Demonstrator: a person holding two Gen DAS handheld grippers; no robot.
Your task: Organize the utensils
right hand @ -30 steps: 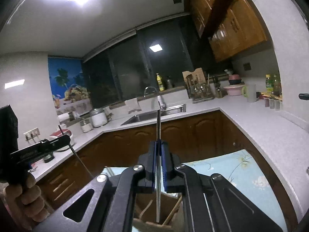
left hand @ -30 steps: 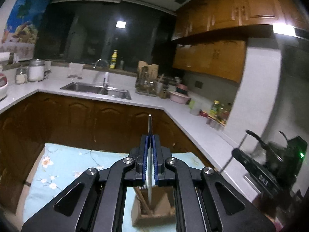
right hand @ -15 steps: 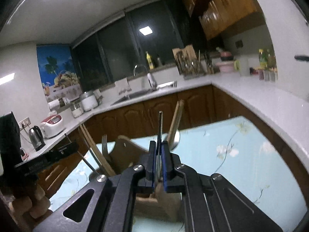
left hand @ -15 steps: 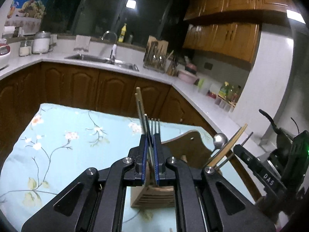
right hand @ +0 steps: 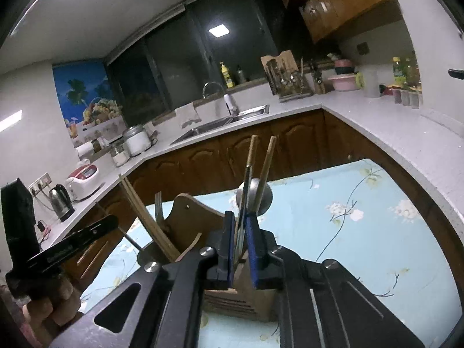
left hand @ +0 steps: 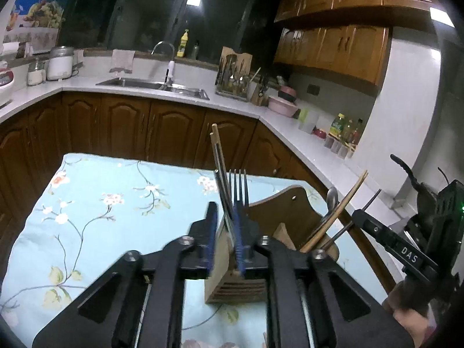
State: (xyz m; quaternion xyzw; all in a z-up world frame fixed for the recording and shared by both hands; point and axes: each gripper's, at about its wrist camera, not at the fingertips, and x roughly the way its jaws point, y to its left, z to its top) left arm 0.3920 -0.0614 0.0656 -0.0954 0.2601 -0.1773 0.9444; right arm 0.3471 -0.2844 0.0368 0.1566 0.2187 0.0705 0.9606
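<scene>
**2 claws open over the wooden utensil holder**

2 claws hang above a wooden utensil holder (left hand: 232,278) that stands on a counter (left hand: 95,203) spread with a pale blue flowered cloth, near its right edge in the left wrist view. From the left: the left claw (left hand: 224,240) has its blue-padded fingers parted, nothing pinched between them. A fork (left hand: 238,185) stands tines up in the holder's compartment just ahead of it, close against the right pad, with a pair of wooden chopsticks (left hand: 217,156) leaning beside the fork. Whether the fork touches the pad is hard to tell. Further right, in another compartment, a spoon (left hand: 332,197) and a second pair of chopsticks (left hand: 345,200) lean toward the counter's right edge, next to the holder's tall curved back panel (left hand: 285,203).

In the right wrist view, the right claw (right hand: 240,246) is also parted by a narrow gap. A slim metal utensil handle (right hand: 246,191) rises through that gap, apparently free of both pads, with 2 chopsticks (right hand: 266,162) and a round spoon bowl (right hand: 255,198) behind it.
</scene>
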